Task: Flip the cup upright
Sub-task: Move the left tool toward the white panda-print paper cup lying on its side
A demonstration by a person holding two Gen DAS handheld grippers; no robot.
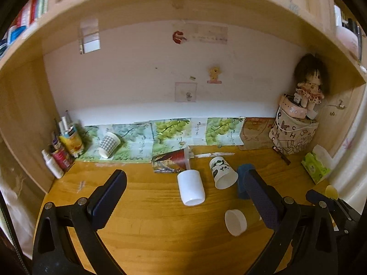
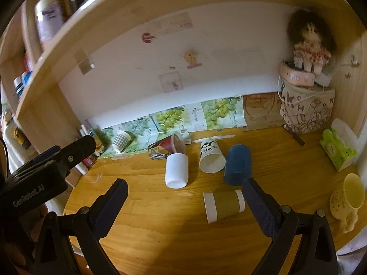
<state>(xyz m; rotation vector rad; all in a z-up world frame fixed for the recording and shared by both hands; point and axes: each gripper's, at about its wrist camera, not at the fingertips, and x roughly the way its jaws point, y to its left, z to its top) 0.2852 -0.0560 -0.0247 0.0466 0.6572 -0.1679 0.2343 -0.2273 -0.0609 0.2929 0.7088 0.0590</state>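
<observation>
Left wrist view: we see the left tool (image 1: 184, 184) spread wide and holding nothing, above the wooden desk (image 1: 137, 217). Between its fingers, at frame centre, a plain white cup (image 1: 191, 190) lies on its side with its mouth toward the camera. Just right of it a panda-print paper cup (image 1: 222, 171) also lies tipped, and a dark blue cup (image 1: 243, 178) is partly hidden behind the right finger. A white-bottomed cup (image 1: 235, 222) lies in the lower centre, seen end-on. A checked cup (image 1: 109, 144) lies at the left on the grape-print paper (image 1: 169, 128), and a red cup (image 1: 180, 157) lies tipped at centre.

Right wrist view: we see the right tool (image 2: 184, 184) likewise spread wide and empty. The end-on cup shows here as an olive-banded paper cup (image 2: 224, 205) lying on its side at lower centre, close to the right finger. A yellow mug (image 2: 348, 198) lies tilted at the right edge. The left tool's body enters from the left edge. A doll (image 2: 309, 45) sits on a box at upper right, with a green tissue pack (image 2: 339, 149) below.
</observation>
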